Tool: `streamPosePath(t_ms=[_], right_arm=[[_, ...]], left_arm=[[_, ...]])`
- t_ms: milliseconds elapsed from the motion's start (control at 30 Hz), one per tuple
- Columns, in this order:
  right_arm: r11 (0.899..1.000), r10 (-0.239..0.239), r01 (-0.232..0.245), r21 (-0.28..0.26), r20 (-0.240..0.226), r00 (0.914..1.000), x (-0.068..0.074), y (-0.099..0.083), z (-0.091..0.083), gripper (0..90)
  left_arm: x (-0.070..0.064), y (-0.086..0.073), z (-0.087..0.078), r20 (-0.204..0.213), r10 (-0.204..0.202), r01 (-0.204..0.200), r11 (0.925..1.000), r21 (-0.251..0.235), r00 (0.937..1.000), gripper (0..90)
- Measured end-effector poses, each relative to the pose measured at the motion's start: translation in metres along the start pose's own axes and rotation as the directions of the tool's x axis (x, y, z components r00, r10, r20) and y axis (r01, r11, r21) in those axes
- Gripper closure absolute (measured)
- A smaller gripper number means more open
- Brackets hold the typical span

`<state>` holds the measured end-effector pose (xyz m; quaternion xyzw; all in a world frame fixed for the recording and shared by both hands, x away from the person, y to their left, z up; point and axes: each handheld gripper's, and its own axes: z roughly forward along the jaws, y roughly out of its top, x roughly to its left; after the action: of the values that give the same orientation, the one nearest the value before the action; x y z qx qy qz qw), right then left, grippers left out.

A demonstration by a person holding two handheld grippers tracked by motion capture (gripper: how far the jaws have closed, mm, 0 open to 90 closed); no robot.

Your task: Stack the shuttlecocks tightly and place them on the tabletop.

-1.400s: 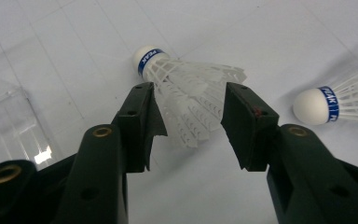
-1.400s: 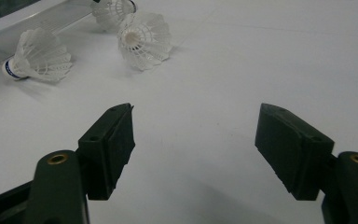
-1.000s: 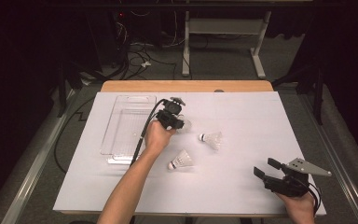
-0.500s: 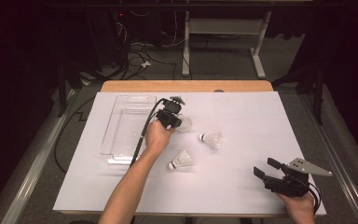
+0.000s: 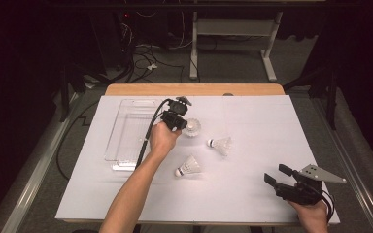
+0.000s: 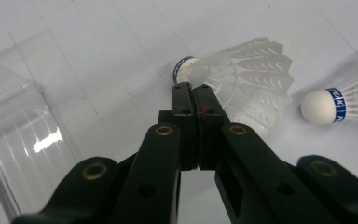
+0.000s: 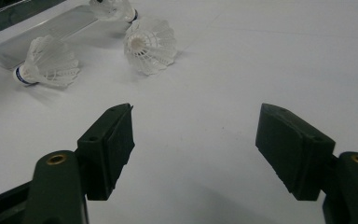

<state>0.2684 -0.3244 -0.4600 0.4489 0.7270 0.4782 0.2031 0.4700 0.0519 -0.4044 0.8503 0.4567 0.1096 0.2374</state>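
Note:
Three white shuttlecocks lie on the white table sheet. My left gripper is shut, its tips pinching the neck of the far shuttlecock where the skirt meets the blue-banded cork. A second shuttlecock lies to its right, and a third nearer the person. My right gripper rests low at the table's front right, jaws wide open with nothing between them. Ahead of it lie the shuttlecocks.
A clear plastic tray lies on the sheet just left of my left gripper. The white sheet covers most of the wooden table. Table legs and cables stand on the floor beyond the far edge.

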Motion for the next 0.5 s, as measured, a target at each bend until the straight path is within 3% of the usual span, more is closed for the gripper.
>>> streamPosePath(t_ms=[133,233,500], right_arm=[[1.000,0.003,-0.003,-0.002,0.000,1.0000,0.000,0.000,0.000,27.9],[1.000,0.005,-0.005,-0.005,-0.002,1.0000,0.000,0.000,0.000,27.7],[1.000,0.003,-0.003,-0.011,-0.006,1.0000,0.001,0.000,-0.001,27.7]], left_arm=[[0.000,-0.002,-0.003,0.036,0.013,-0.014,0.9997,0.019,0.9993,88.7],[-0.002,-0.004,-0.006,0.036,0.032,-0.033,0.9989,0.034,0.9988,88.7],[0.000,-0.010,-0.019,0.040,0.023,-0.025,0.9988,0.043,0.9989,88.7]])
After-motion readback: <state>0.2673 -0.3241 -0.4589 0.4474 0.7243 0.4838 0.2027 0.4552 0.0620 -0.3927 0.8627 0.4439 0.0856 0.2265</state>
